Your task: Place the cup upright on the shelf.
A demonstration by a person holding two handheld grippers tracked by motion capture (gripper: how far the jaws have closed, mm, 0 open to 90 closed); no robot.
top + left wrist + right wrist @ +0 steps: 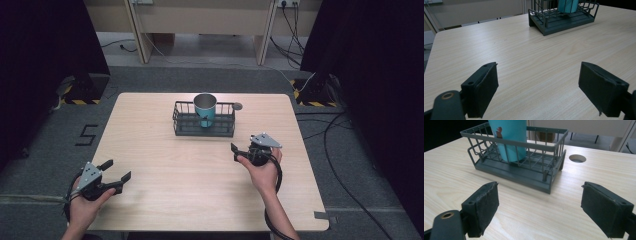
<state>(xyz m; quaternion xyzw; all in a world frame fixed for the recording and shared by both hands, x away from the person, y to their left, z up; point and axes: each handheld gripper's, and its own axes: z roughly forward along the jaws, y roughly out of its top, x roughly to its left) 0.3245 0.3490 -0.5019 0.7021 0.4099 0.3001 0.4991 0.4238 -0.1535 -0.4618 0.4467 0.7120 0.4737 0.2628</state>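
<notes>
Cup-wise, my near edge first: I have the left claw (pixel 119 176) low over the bench (pixel 165 165) at its near-left corner, jaws wide, nothing between them. My right claw (pixel 239 150) sits farther in on the right, also wide and empty. Beyond it, the teal cup (pixel 205 111) stands upright inside the dark wire basket (pixel 186 124), near a round hole (pixel 237 106) at the far edge.
</notes>
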